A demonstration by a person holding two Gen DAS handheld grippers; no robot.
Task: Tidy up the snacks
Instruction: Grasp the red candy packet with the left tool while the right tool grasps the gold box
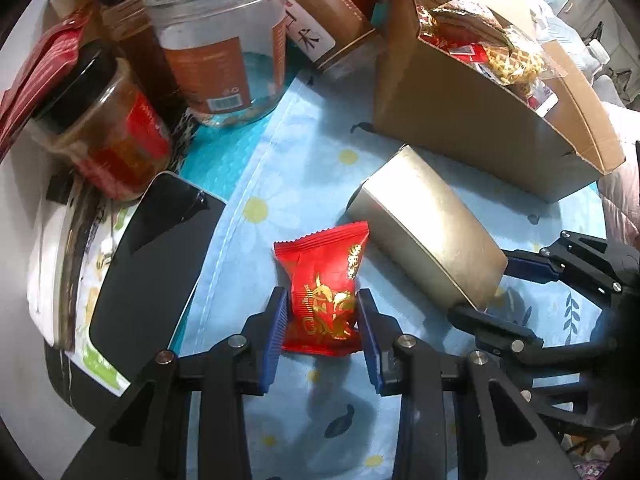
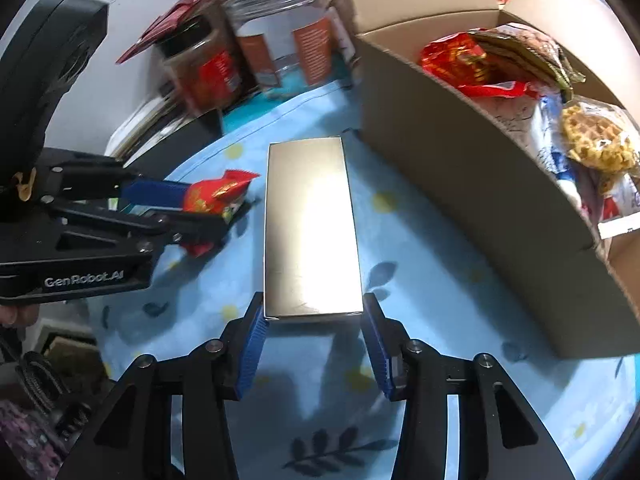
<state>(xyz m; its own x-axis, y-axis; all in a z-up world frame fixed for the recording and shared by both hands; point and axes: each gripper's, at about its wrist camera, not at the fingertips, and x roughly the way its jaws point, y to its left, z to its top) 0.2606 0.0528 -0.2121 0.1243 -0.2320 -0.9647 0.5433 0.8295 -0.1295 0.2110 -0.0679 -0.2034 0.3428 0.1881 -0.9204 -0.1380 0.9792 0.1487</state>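
My left gripper is shut on a red snack packet with gold print, which lies on the blue flowered cloth. It also shows in the right wrist view, held by the left gripper. My right gripper is closed on the near end of a shiny gold box; its blue pads touch both sides. The gold box lies flat beside the red packet, with the right gripper at its end. An open cardboard box holding several snacks stands to the right.
Jars stand at the back left: a clear plastic jar and a black-lidded jar with a red label. A black phone lies left of the packet on papers. A brown box with a white label stands behind.
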